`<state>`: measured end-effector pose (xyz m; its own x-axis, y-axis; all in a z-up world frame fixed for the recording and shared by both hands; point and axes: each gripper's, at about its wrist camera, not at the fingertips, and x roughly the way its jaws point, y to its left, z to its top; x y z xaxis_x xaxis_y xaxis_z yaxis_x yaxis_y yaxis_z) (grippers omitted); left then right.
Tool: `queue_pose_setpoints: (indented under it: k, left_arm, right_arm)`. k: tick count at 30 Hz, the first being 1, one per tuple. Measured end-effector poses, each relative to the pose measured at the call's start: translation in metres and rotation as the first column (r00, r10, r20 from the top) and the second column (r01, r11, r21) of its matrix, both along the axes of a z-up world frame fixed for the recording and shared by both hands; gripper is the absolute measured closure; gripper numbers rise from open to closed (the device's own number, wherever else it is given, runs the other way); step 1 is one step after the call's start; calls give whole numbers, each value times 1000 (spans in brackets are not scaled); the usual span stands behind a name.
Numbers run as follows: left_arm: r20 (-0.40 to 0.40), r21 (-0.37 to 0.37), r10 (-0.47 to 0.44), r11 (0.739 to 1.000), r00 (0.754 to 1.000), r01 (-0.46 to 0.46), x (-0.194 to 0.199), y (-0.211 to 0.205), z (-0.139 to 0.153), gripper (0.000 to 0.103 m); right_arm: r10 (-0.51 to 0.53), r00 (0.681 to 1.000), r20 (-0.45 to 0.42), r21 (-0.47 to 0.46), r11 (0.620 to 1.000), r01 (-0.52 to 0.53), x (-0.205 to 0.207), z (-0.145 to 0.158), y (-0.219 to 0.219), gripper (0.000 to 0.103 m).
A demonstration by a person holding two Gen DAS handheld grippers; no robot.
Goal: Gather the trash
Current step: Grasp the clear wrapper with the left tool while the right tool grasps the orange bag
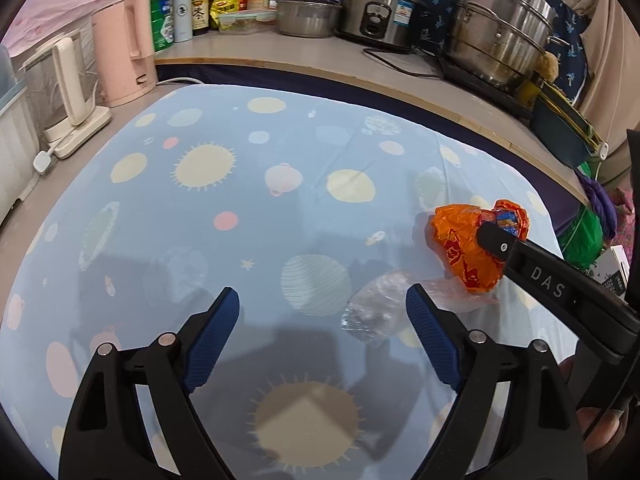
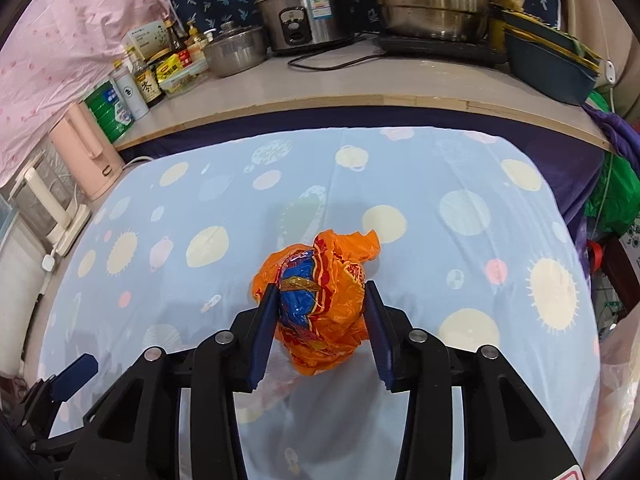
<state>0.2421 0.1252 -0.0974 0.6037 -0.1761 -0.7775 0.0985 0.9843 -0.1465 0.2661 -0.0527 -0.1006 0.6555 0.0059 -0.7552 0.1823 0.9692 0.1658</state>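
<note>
A crumpled orange snack wrapper [image 2: 320, 300] with blue and red print sits between the fingers of my right gripper [image 2: 320, 300], which is shut on it just above the blue planet-print tablecloth [image 2: 400, 184]. In the left wrist view the same wrapper [image 1: 464, 248] is at the right, with my right gripper's black finger [image 1: 500, 240] on it. My left gripper [image 1: 322, 300] is open and empty over the cloth. A crumpled clear plastic wrapper [image 1: 376, 312] lies on the cloth, just inside its right finger.
A counter behind the table holds a rice cooker [image 2: 308, 12], steel pots [image 2: 432, 0], a small lidded pot [image 2: 236, 48], sauce bottles and tins [image 2: 152, 76]. A pink kettle [image 1: 124, 52] and a white appliance [image 1: 68, 92] stand at the left. Green bags [image 2: 612, 192] hang at the right.
</note>
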Motion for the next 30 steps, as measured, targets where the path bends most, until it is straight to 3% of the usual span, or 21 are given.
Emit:
queue_pose_setpoints:
  k: [11,13,15,21,30]
  left_arm:
    - [4,-5,-60,998,998,60,9,-37,-11,20]
    - [-4,2,-73,997,997,73,11,-43,-16,25]
    - [-32,0,-94,996,995,94,13,-48,-22,42]
    - [-58,6,-100,995,993,101,11,-52,-30,62]
    - [-58,5,-100,995,993,101,0,-55,-24,77]
  right_arm:
    - [-64,998,14,12,998,64,-30,6,-34,63]
    - [-73,997,12,13,997,73,-34,5,-38,63]
    - [-79,997,10,14,997,79,-36,4,-42,63]
    - [-90,996,9,12,996,90,-45,2,-46,63]
    - [-96,995,17,18,995,96,-64,6,-48,63]
